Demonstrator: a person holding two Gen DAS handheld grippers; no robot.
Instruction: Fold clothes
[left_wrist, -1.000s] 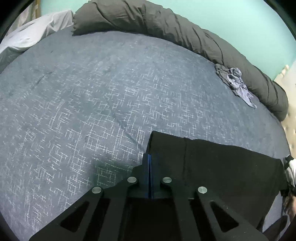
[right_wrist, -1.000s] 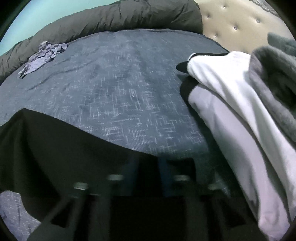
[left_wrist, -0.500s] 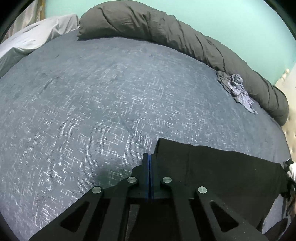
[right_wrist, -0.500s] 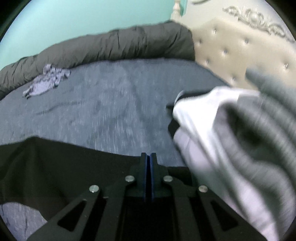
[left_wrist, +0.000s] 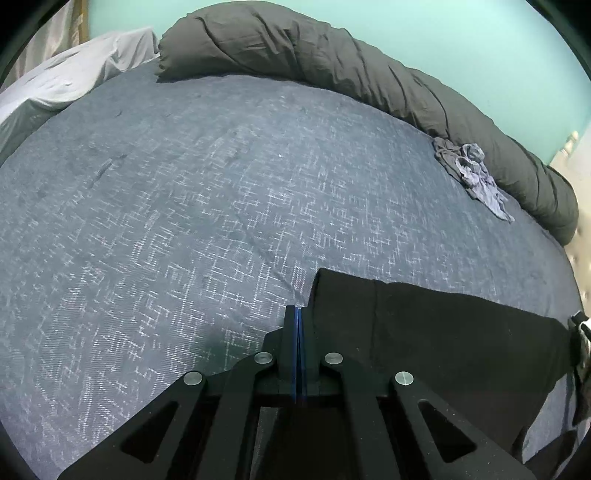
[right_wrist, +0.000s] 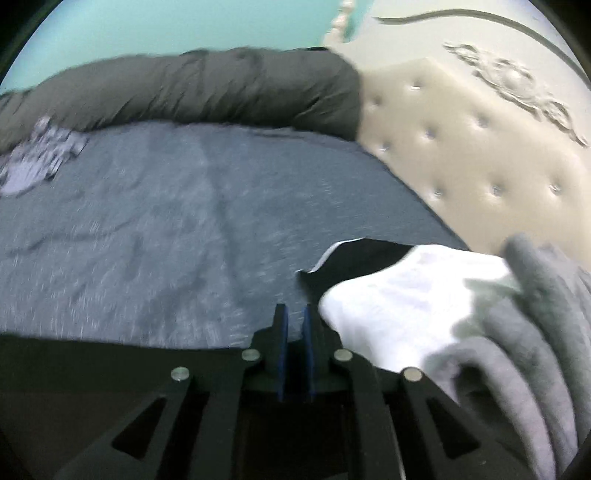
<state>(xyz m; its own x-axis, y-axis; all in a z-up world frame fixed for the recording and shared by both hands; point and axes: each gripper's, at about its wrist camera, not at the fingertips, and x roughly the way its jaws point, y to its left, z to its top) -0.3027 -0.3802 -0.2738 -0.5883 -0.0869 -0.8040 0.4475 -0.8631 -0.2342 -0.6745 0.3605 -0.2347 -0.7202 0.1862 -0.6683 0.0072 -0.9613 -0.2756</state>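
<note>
Two views are given of the bed (left_wrist: 221, 206). From the left wrist, the left tongs (left_wrist: 297, 314) are seen pressed together at the black garment's (left_wrist: 443, 332) corner; whether cloth is pinched cannot be told. From the right wrist, the right tongs (right_wrist: 294, 317), just opening, are held narrowly apart with nothing between them, beside the white garment (right_wrist: 399, 306).

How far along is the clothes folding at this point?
Done: the black garment lies folded flat on the bed.
In hand: nothing; the left gripper is shut beside its corner, the right gripper's jaws have just been opening, empty.
Left: the crumpled grey garment and the white and grey pile.
</note>
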